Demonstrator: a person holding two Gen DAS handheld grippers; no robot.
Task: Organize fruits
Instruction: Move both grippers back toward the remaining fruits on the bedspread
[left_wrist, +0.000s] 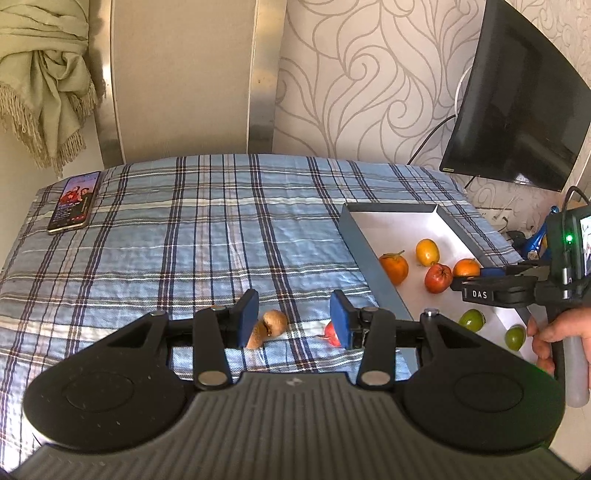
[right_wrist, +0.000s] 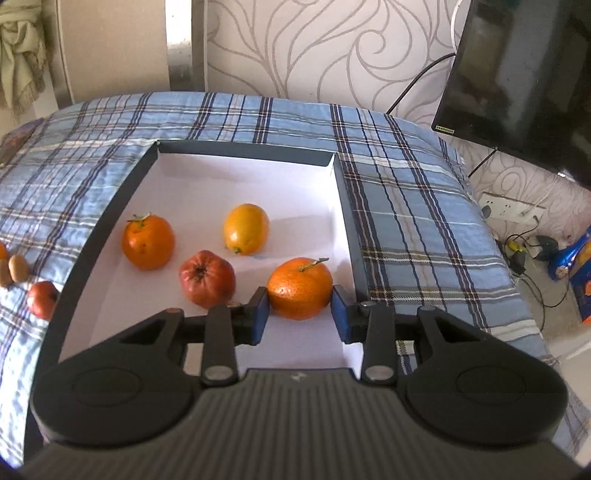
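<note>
Showing green fruits (left_wrist: 472, 319) leftward, right tongs (right_wrist: 299, 310) gripping orange (right_wrist: 300, 288)

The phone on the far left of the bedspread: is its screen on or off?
On. In the left wrist view the phone lies flat on the plaid bedspread with a bright, colourful picture lit across its screen.

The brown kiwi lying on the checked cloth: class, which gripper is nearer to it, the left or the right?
Left. The left gripper hovers just above the kiwi, its pads either side. The right gripper is away in the tray, closed on an orange.
</note>
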